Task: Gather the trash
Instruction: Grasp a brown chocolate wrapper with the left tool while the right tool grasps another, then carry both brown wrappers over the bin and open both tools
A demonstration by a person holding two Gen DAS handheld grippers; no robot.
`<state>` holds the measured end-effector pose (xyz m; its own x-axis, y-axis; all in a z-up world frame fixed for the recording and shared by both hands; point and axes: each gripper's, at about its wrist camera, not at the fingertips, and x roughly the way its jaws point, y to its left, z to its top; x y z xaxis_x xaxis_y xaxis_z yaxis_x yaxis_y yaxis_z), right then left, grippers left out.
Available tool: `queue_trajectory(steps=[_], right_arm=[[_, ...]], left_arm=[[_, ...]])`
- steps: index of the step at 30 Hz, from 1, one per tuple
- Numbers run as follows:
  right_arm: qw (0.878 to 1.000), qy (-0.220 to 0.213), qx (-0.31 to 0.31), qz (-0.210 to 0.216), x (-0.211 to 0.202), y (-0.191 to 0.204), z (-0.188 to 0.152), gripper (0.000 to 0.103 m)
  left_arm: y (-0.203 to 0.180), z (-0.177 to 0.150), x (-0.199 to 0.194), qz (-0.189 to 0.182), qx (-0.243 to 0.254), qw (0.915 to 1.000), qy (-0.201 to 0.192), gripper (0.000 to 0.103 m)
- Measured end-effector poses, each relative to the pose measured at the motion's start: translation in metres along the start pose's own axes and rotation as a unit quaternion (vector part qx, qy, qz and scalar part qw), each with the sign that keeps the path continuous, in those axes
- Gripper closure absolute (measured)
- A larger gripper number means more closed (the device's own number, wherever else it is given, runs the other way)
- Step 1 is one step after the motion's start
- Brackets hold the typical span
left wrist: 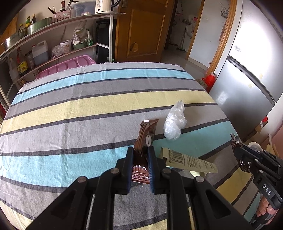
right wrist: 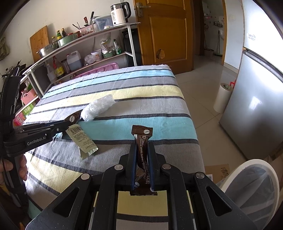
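Left gripper (left wrist: 140,150): jaws pressed onto a brown coffee sachet (left wrist: 146,136), pinched at its lower part; the upper end stands up and leans slightly right above the fingertips. Seen from the right wrist view, this gripper (right wrist: 69,123) reaches in from the left edge, sachet tip (right wrist: 73,118) projecting past its fingers.

Right gripper (right wrist: 142,146): jaws pressed onto a second brown coffee sachet (right wrist: 142,139), held upright along the fingers, crimped top end clear above the tips. In the left wrist view this gripper (left wrist: 237,146) enters from the right edge, its sachet (left wrist: 236,142) visible at the tips; a person's fingers (left wrist: 265,207) wrap the handle below.

Just beside the left gripper: pale green wrapper with barcode (left wrist: 191,161), lying flat on the cloth, torn end toward the near edge (right wrist: 83,141).

Beyond it: crumpled clear plastic bag (left wrist: 174,122), resting on the cloth, apart from the green wrapper (right wrist: 98,108).

Support: table under a striped cloth (left wrist: 70,106) in grey, blue and yellow bands.

Near right of table, on the floor: white bin (right wrist: 251,185) with a dark liner, open at the top.

Surroundings: metal shelf rack (right wrist: 88,47) with bottles, basins and an electric kettle (right wrist: 120,14); wooden door (right wrist: 166,33); silver refrigerator (left wrist: 247,70).
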<state>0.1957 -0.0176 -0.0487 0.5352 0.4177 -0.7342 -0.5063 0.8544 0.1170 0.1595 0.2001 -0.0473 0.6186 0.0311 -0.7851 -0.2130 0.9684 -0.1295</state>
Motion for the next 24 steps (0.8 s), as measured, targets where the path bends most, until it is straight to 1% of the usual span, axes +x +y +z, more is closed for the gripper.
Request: queue_trajectory(steps=[6,15,19,24], right_arm=[[1.0,-0.008,0.004,-0.002,-0.004,-0.002,0.001,0.091],[1.0,-0.029,0.008,0.001,-0.022,-0.002,0.001,0.091],[0.999,-0.041,0.009,0.001,-0.036,-0.003,0.0,0.091],[0.998,-0.057,0.015,-0.006,-0.058,-0.008,-0.006,0.091]], left_arm=[[-0.003,-0.002,-0.012,0.005,0.007,0.9997,-0.022,0.088],[-0.01,-0.006,-0.038,-0.004,0.02,0.9988,-0.044,0.088],[-0.019,-0.01,-0.052,-0.018,0.028,0.9978,-0.057,0.088],[-0.04,-0.013,-0.068,-0.039,0.049,0.9956,-0.069,0.088]])
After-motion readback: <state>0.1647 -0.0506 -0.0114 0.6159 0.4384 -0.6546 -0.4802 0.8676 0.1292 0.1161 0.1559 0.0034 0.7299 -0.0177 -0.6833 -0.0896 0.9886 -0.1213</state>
